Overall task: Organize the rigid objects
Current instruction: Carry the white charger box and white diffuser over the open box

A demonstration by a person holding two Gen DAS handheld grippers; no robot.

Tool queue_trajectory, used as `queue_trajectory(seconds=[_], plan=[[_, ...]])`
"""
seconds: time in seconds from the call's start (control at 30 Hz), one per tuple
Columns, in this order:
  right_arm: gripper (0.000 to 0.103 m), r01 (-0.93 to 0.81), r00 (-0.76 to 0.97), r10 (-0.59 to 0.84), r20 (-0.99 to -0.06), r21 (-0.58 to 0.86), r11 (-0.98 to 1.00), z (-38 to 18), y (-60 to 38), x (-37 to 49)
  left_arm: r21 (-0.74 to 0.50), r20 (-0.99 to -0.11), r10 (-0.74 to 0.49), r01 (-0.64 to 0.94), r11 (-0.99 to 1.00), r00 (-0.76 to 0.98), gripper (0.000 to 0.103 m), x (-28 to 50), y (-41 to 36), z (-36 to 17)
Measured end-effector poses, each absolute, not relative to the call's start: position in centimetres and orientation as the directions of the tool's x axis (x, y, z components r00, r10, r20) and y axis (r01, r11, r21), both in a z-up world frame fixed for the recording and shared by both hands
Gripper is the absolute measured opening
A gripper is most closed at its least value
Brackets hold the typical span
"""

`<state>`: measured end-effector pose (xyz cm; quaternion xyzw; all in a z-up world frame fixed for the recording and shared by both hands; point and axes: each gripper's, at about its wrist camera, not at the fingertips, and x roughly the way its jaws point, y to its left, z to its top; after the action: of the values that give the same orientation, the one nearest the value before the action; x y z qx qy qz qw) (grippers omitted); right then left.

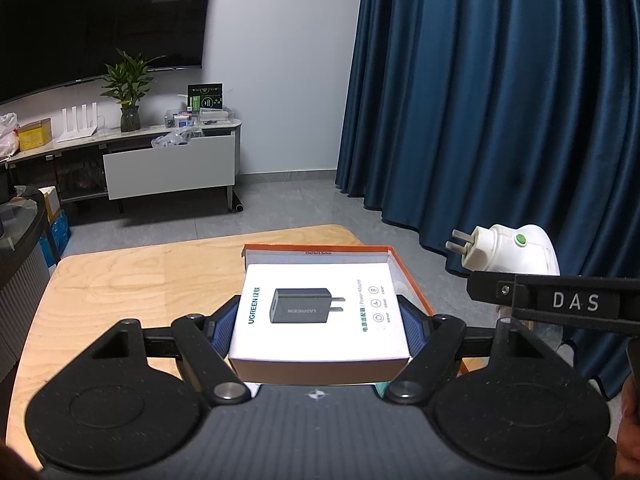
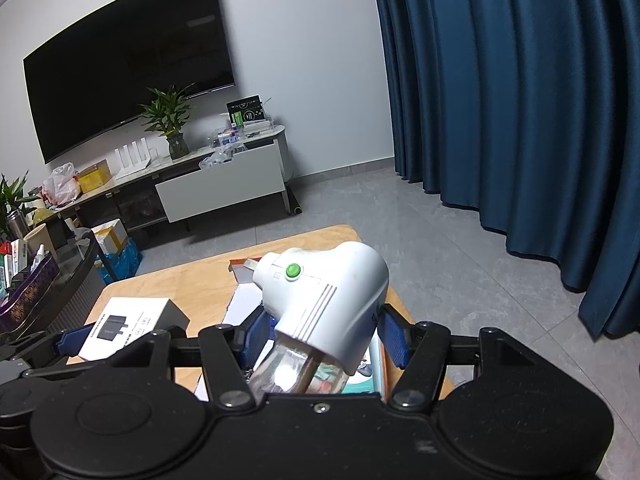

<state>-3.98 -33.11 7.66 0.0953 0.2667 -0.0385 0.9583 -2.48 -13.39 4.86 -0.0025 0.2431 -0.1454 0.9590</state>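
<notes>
My left gripper point(image 1: 319, 334) is shut on a white power adapter box point(image 1: 316, 304), its blue pads point(image 1: 414, 328) pressing both sides. It hangs over an open orange-rimmed carton point(image 1: 410, 276) on the wooden table point(image 1: 132, 280). My right gripper point(image 2: 325, 330) is shut on a white plug-in device point(image 2: 332, 284) with a green button and a clear bottle point(image 2: 296, 372) beneath it. This device point(image 1: 504, 252) shows at the right of the left wrist view, prongs pointing left. In the right wrist view the adapter box point(image 2: 132, 320) sits low at the left and the carton point(image 2: 240, 268) lies behind the device.
A dark blue curtain point(image 1: 500, 100) hangs at the right. Across the grey floor stands a TV cabinet point(image 1: 168, 164) with an open drawer, a plant point(image 1: 128, 92) and a wall TV point(image 2: 128, 80). A cluttered dark side table point(image 2: 48, 276) stands to the left.
</notes>
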Motion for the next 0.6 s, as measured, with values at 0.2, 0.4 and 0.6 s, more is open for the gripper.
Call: queue_trajectory(seconds=[0.2, 0.4, 0.6], plan=[[0.071, 0.121, 0.848, -0.019, -0.529, 0.159, 0.98, 7.4, -33.25, -3.46, -0.081, -0.474, -0.283, 0.278, 0.957, 0.834, 0.079, -2.35, -13.39, 4.76], [0.071, 0.119, 0.843, -0.017, -0.537, 0.155, 0.981, 7.36, -33.18, -3.24, -0.092, -0.482, -0.287, 0.278, 0.956, 0.828, 0.079, -2.24, -13.27, 4.69], [0.071, 0.119, 0.842, -0.017, -0.539, 0.154, 0.981, 7.44, -33.17, -3.15, -0.094, -0.482, -0.288, 0.278, 0.956, 0.828, 0.079, -2.22, -13.32, 4.73]])
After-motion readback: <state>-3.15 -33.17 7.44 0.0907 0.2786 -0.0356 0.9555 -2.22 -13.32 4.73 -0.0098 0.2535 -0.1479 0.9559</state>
